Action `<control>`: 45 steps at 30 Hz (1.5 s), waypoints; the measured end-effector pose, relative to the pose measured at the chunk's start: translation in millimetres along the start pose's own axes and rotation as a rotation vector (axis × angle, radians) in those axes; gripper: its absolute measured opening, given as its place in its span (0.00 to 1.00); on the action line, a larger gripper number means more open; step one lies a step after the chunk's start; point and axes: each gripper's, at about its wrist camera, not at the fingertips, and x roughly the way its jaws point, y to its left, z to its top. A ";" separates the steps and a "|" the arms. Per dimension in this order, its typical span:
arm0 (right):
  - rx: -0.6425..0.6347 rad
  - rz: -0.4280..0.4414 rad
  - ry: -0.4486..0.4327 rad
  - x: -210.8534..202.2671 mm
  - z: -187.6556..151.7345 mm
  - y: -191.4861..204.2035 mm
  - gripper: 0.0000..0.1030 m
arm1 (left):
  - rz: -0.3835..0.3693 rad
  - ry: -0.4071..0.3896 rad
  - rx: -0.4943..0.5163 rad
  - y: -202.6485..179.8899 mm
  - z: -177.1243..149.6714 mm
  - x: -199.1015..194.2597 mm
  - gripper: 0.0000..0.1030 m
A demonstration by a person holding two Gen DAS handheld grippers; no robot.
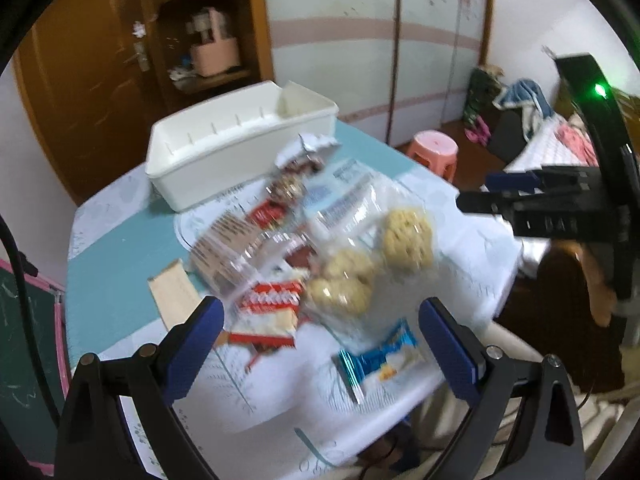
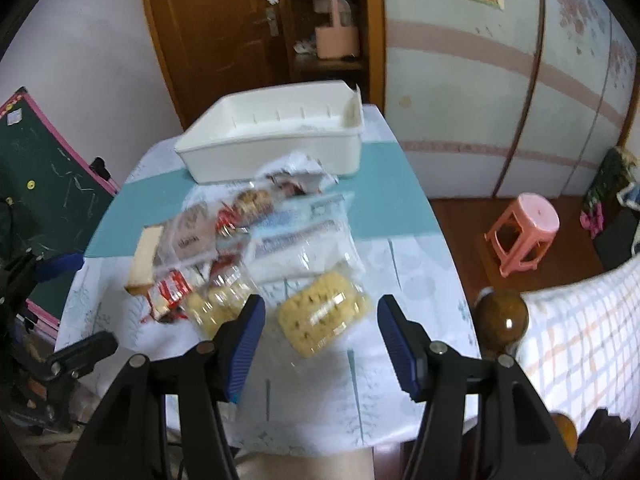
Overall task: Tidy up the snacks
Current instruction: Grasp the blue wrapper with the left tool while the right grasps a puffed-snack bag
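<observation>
Clear-wrapped snack packets (image 1: 304, 256) (image 2: 256, 248) piled mid-bench on the pale patterned cloth (image 1: 460, 248) (image 2: 416, 280), before the white rectangular plastic bin (image 1: 240, 140) (image 2: 276, 136); left tool (image 1: 320, 344) and right tool (image 2: 320, 344) gape empty above.

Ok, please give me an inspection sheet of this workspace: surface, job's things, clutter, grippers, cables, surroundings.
Surface: table under a teal and white patterned cloth.
Job's things: white bin at the far end, nothing seen inside; pile of snack packets in front of it, with a clear bag of pale yellow cakes nearest and a blue packet at the near edge.
Clutter: flat cardboard piece beside the pile.
Grippers: left gripper open, holding nothing; right gripper open, holding nothing, the cakes lying beyond it.
Cables: dark cable at the left edge.
Surroundings: wooden door, shelves, pink stool, chalkboard, checked cloth.
</observation>
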 end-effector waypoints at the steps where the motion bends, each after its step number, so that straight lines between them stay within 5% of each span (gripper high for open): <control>1: 0.013 0.003 0.008 2.0 -3.1 -4.2 0.57 | -0.003 0.015 0.011 -1.9 -5.2 3.2 0.95; 12: 0.156 0.060 0.129 42.0 -29.9 -38.1 0.57 | -0.076 0.133 0.116 -20.5 -30.5 40.7 0.95; 19: 0.269 0.143 0.175 70.1 -20.9 -47.6 0.57 | -0.068 0.180 0.379 -55.8 -37.8 73.9 0.95; 25: 0.317 0.141 0.226 104.1 -9.2 -44.4 0.58 | -0.072 0.210 0.494 -71.3 -41.3 94.3 0.95; 31: 0.284 0.119 0.221 117.2 1.5 -25.7 0.69 | -0.131 0.259 0.368 -60.4 -27.0 118.7 0.81; 34: 0.249 0.088 0.207 119.3 3.4 -17.2 0.71 | -0.205 0.285 0.248 -46.5 -19.8 123.7 0.50; 36: 0.225 0.076 0.194 119.1 3.1 -13.9 0.69 | -0.177 0.272 0.223 -41.6 -17.8 122.9 0.31; 38: 0.218 0.089 0.176 116.3 1.6 -13.6 0.65 | -0.177 0.270 0.180 -35.8 -16.2 122.7 0.28; 40: 0.222 0.089 0.156 112.1 0.8 -14.4 0.50 | -0.182 0.265 0.126 -29.8 -16.6 120.6 0.26; 45: 0.237 0.117 0.169 103.7 -8.3 -18.3 0.49 | -0.184 0.221 0.036 -10.7 -17.4 105.0 0.25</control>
